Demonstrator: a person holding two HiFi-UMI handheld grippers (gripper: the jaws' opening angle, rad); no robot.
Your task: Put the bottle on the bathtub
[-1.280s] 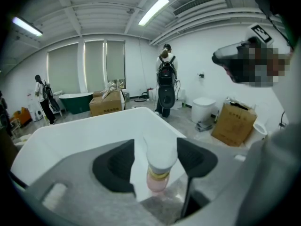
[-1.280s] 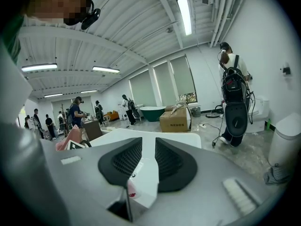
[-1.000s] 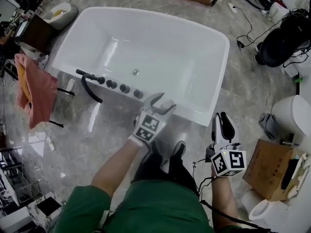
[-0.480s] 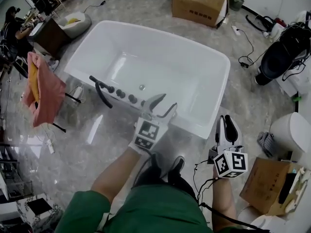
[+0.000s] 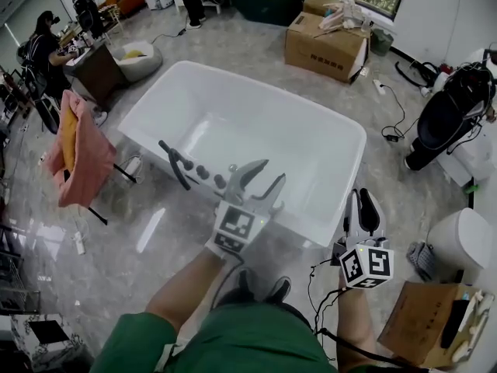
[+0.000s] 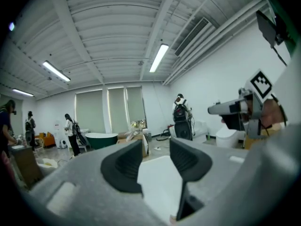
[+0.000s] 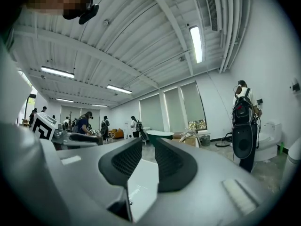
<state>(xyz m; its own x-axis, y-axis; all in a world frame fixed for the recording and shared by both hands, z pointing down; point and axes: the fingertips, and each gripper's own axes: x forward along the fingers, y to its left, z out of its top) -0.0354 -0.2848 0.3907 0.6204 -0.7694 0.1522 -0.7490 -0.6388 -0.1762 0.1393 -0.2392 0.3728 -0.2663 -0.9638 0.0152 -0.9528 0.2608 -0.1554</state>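
Bathtub (image 5: 264, 123), near rim.
Left gripper (image 5: 262, 179) above it, jaws spread, empty; right gripper (image 5: 362, 208) nearer, jaws barely parted, empty.

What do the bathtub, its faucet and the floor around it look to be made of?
Bathtub: glossy white, likely acrylic or enamel; bright highlights on its walls. Faucet: matte black, probably coated metal; no shine shows. Floor: polished grey stone or tile, judging by veining and light reflections.
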